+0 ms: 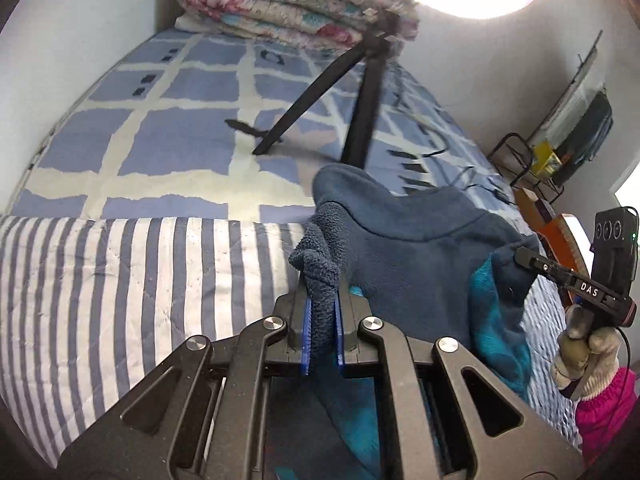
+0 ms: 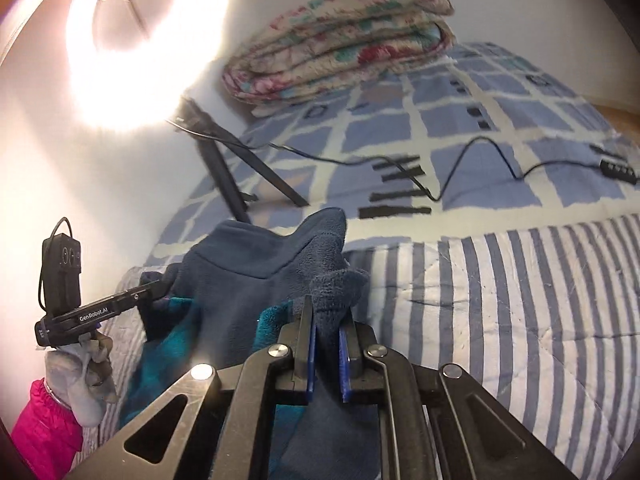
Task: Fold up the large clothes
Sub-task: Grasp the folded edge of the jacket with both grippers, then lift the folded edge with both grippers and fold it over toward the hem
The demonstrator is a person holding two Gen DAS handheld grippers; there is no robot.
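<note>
Both tools, left tool (image 1: 322,308) and right tool (image 2: 328,330), clamp fleece garment (image 1: 420,248) edges above striped quilt (image 1: 120,280), probably spreading it for folding.

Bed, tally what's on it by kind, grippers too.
Fleece garment: 1
Folded floral blanket: 1
Striped quilt: 1
Tripod: 1
Grippers, left gripper and right gripper: 2
Total: 6

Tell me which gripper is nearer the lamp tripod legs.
Right. The right gripper grips the fleece on the side where the tripod stands, its legs just beyond. The left gripper holds the other end, further along the striped quilt.
</note>
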